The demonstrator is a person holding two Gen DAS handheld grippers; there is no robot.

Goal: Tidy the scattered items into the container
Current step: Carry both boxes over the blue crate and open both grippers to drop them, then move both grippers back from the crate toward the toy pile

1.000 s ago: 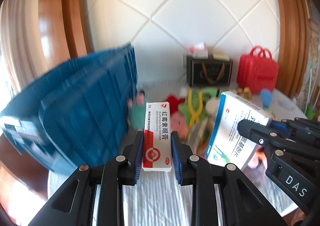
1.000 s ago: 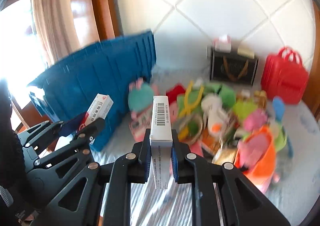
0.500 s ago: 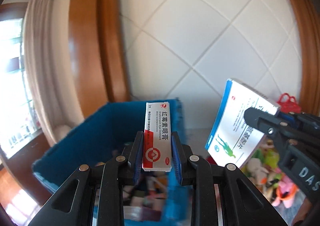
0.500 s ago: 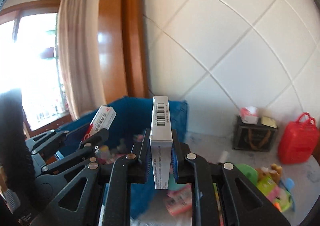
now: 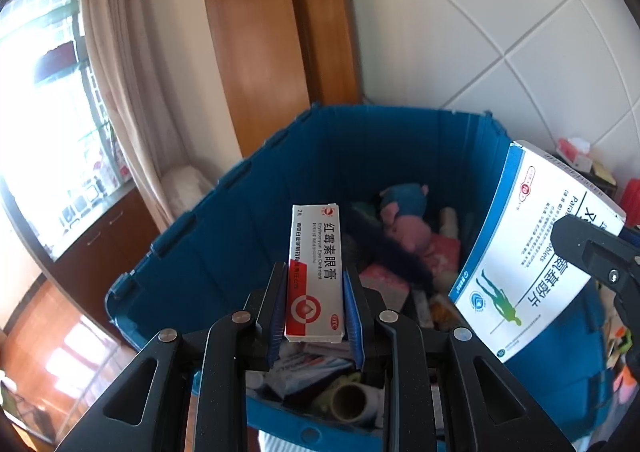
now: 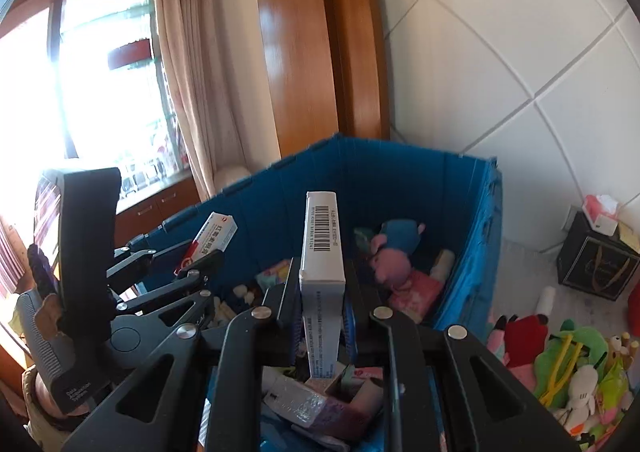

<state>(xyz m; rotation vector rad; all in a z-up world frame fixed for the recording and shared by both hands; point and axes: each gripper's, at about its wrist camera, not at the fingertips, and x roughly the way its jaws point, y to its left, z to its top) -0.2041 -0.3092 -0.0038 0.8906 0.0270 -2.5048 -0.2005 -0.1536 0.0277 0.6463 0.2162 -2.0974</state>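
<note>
A blue plastic crate point(image 5: 224, 252) point(image 6: 472, 252) holds a pink plush pig point(image 5: 404, 228) point(image 6: 388, 256), boxes and a cardboard tube. My left gripper point(image 5: 316, 308) is shut on a narrow red-and-white ointment box point(image 5: 316, 264), held above the crate's near side. That small box point(image 6: 212, 238) also shows at the left in the right wrist view. My right gripper point(image 6: 322, 316) is shut on a larger blue-and-white tablet box point(image 6: 322, 252), edge-on with its barcode up, over the crate. The same tablet box point(image 5: 532, 252) hangs at the right in the left wrist view.
Scattered plush toys point(image 6: 560, 356) lie on the surface right of the crate, with a black gift bag point(image 6: 596, 264) behind them. A wooden frame point(image 6: 312, 44), a curtain point(image 6: 188, 64) and a window stand behind the crate, beside a white tiled wall.
Both grippers swung left and rose from the toy pile to above the crate, each keeping its box. The crate's inside has come into view.
</note>
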